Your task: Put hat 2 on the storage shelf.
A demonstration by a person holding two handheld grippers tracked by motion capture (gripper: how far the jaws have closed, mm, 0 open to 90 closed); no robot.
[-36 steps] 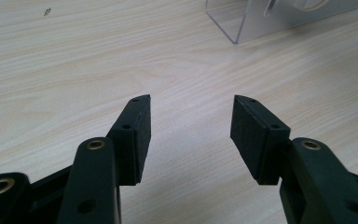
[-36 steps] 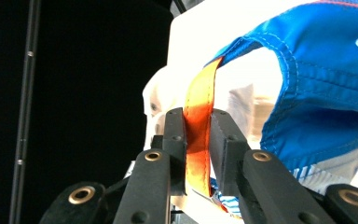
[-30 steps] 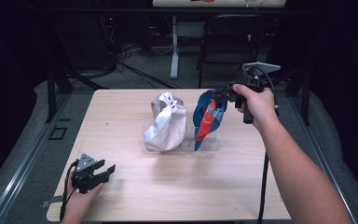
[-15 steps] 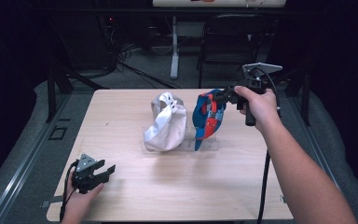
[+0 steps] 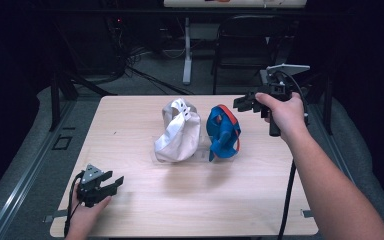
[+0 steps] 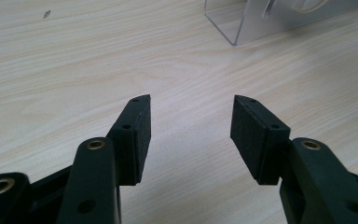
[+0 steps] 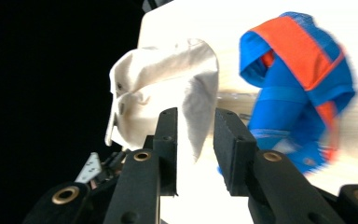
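Nearest the person, the left tool (image 5: 111, 184) rests low at the table's (image 5: 180, 210) front left corner, well apart from the stand (image 6: 242, 23) and on its near left; its jaws stand wide with only bare wood between them, and it has kept its place since a second ago.

Farther in, at the table's middle, the clear stand carries two caps side by side; the white cap (image 5: 177, 131) hangs on its left half, the blue cap (image 5: 223, 131) with the orange band on its right half.

A second ago the blue cap was stretched up toward the right tool; now it has dropped back against the stand and hangs slack there, apart from that tool.

Beyond and to the right of the stand, the right tool (image 5: 240, 103) is held up in the air; its jaws have just been opening and now stand narrowly apart, with nothing pressed between the pads; in the right gripper view the white cap seen in the gap (image 7: 196, 154) lies far behind.

Read together, the blue cap looks just released onto the stand; both caps now hang there, so the hanging seems done, and the likely next move is to draw the right hand clear.
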